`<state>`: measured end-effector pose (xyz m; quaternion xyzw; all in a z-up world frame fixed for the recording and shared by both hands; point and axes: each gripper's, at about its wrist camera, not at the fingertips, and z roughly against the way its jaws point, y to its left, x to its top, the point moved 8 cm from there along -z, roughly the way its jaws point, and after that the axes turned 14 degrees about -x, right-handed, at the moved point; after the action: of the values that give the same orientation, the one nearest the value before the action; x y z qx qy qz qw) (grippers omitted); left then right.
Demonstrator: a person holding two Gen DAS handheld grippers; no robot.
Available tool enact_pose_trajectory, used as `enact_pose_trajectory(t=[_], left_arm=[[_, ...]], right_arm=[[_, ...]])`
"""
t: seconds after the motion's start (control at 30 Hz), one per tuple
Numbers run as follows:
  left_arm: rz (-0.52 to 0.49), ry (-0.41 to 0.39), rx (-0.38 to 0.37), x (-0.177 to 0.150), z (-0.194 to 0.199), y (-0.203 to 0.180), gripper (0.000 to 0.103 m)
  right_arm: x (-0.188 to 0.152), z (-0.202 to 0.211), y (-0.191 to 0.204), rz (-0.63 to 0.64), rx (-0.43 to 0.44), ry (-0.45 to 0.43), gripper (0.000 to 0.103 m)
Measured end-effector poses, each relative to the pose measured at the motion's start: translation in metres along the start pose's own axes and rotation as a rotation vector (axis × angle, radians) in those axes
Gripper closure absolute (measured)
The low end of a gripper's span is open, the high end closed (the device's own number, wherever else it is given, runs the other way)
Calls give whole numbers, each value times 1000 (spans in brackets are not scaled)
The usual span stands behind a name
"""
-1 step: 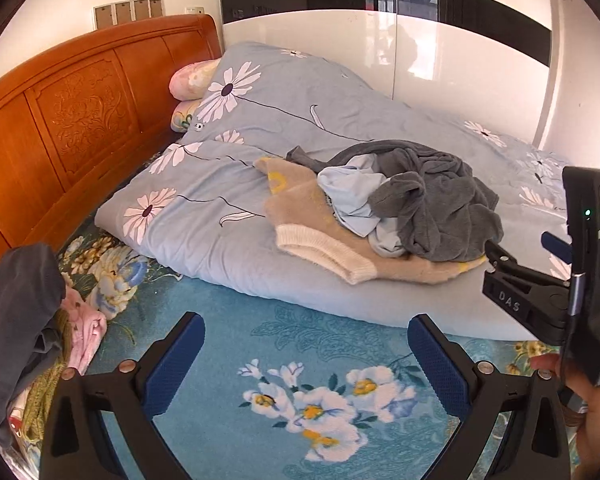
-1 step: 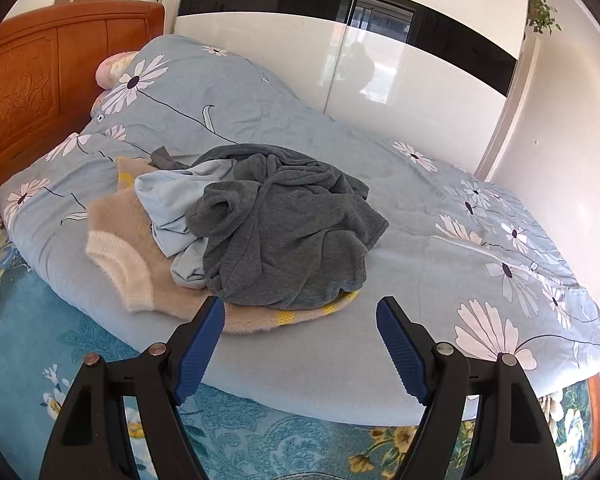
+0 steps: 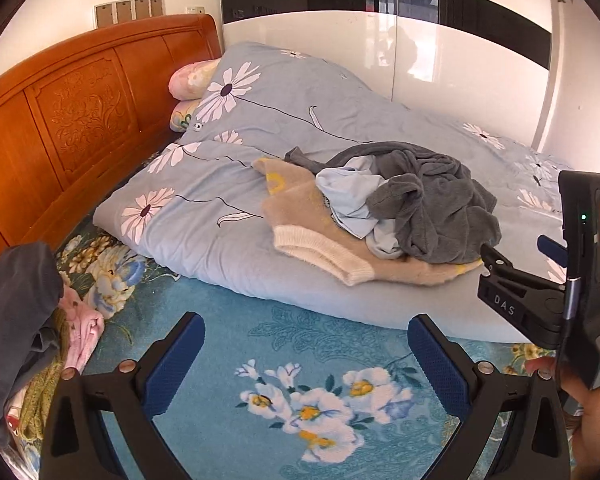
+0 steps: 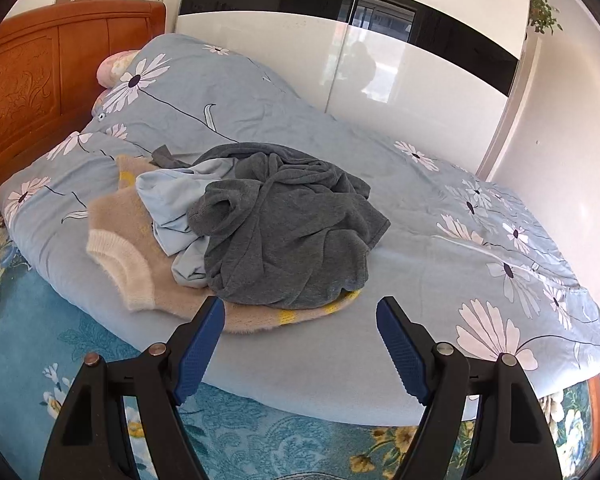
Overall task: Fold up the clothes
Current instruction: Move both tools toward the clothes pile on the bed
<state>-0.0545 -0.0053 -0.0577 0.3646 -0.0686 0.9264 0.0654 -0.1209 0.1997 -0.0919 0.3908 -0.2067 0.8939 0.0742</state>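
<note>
A heap of clothes lies on the pale blue daisy duvet (image 4: 300,120): a crumpled grey garment (image 4: 292,232) on top, a light blue garment (image 4: 172,196) under its left side, and a beige fuzzy sweater (image 4: 128,236) with a cream hem at the bottom. The same heap shows in the left wrist view, with the grey garment (image 3: 436,208) and the sweater (image 3: 300,216). My right gripper (image 4: 300,328) is open and empty just short of the heap's near edge. My left gripper (image 3: 306,344) is open and empty over the blue floral sheet (image 3: 284,344), well short of the heap.
A carved wooden headboard (image 3: 72,128) stands at the left with pink pillows (image 3: 192,78) against it. Another pile with dark and pink clothes (image 3: 24,320) lies at the far left. The right gripper's body (image 3: 540,304) shows at the right edge. A glossy white wardrobe (image 4: 380,60) lines the back.
</note>
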Motion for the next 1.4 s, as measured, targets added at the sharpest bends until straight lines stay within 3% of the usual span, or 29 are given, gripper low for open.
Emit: enact_pose_trajectory(t=[0.37,1.4], left_arm=[[40,-160,-13,9,5,-4,0],[39,-20,-1,-21,-41,-4,0]], right_arm=[[-4,-8,13,44,16,16,24],[-30,-37,37,121,52,126,24]])
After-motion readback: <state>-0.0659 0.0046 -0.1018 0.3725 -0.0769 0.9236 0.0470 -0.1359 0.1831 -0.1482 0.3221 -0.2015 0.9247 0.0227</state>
